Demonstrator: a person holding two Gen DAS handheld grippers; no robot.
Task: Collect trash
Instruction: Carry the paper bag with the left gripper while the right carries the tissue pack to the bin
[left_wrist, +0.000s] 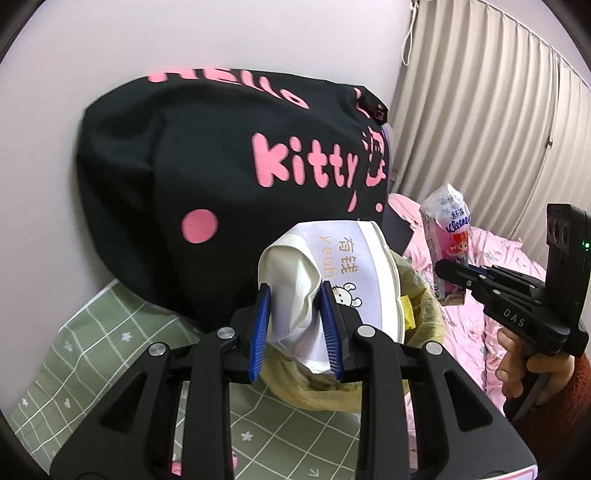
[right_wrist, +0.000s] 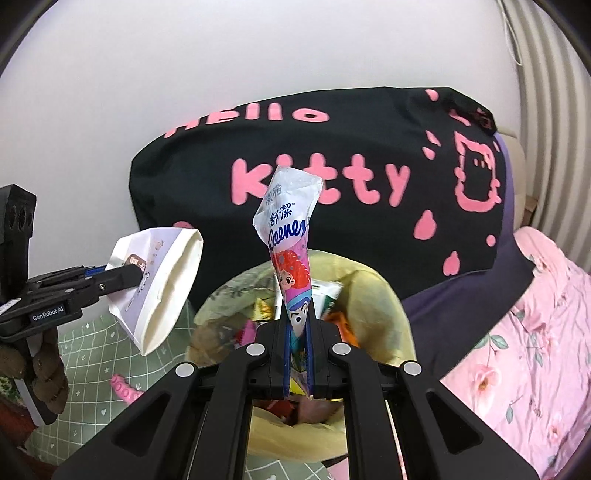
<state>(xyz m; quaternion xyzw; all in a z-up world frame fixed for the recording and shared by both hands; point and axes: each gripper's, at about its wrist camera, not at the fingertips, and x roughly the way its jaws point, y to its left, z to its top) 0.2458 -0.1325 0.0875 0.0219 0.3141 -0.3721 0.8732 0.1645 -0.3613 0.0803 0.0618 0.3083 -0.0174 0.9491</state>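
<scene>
My left gripper (left_wrist: 295, 310) is shut on a crushed white paper cup (left_wrist: 343, 273) with a purple band and a bunny print, held over a yellowish trash bag (left_wrist: 321, 395). From the right wrist view the cup (right_wrist: 162, 291) hangs left of the bag. My right gripper (right_wrist: 298, 339) is shut on a pink and white Kleenex tissue packet (right_wrist: 291, 243), upright above the open trash bag (right_wrist: 365, 295), which holds several wrappers. The left wrist view also shows the right gripper (left_wrist: 448, 267) and the packet (left_wrist: 448, 229).
A black Hello Kitty bag (left_wrist: 207, 177) leans on the white wall behind the trash bag. A green checked sheet (left_wrist: 92, 362) lies below, pink floral bedding (right_wrist: 524, 354) on the right. Striped curtains (left_wrist: 480, 110) hang at the far right.
</scene>
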